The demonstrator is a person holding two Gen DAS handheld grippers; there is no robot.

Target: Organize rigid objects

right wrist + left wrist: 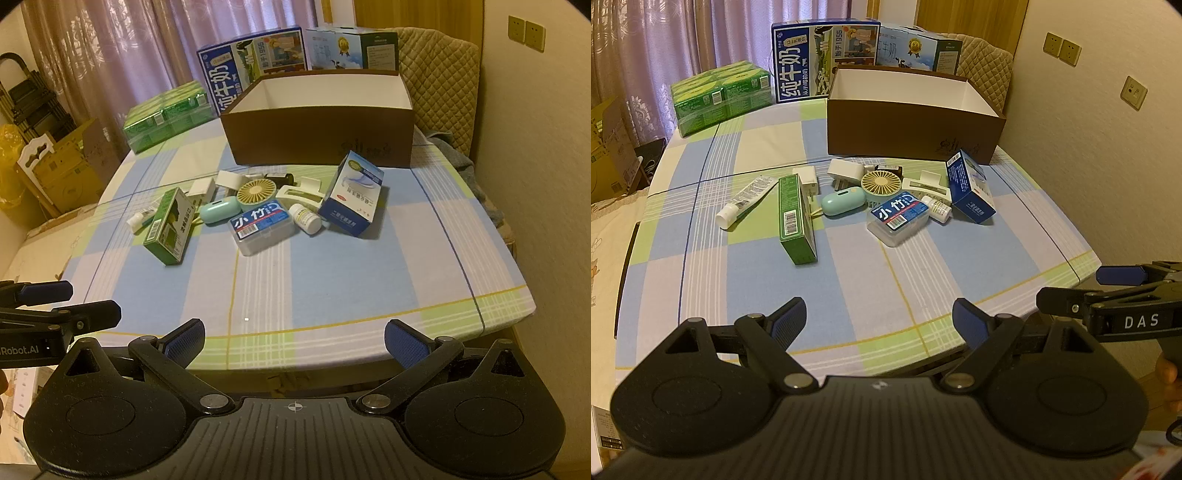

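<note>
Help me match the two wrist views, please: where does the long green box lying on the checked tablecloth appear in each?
Left wrist view: the green box lies left of centre, lengthwise toward the camera, beside the white tube.
Right wrist view: it lies at the left of the clutter, turned slantwise.
Shared landmark: the open brown box, behind the clutter in both.

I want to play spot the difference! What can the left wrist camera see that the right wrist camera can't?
Only the left wrist view shows the white tube lying whole beside the green carton, and a third wall plate.

Only the right wrist view shows the folded black ladder and yellow bag.

Both show the empty brown box, yellow mini fan and both open grippers: left, right.
</note>
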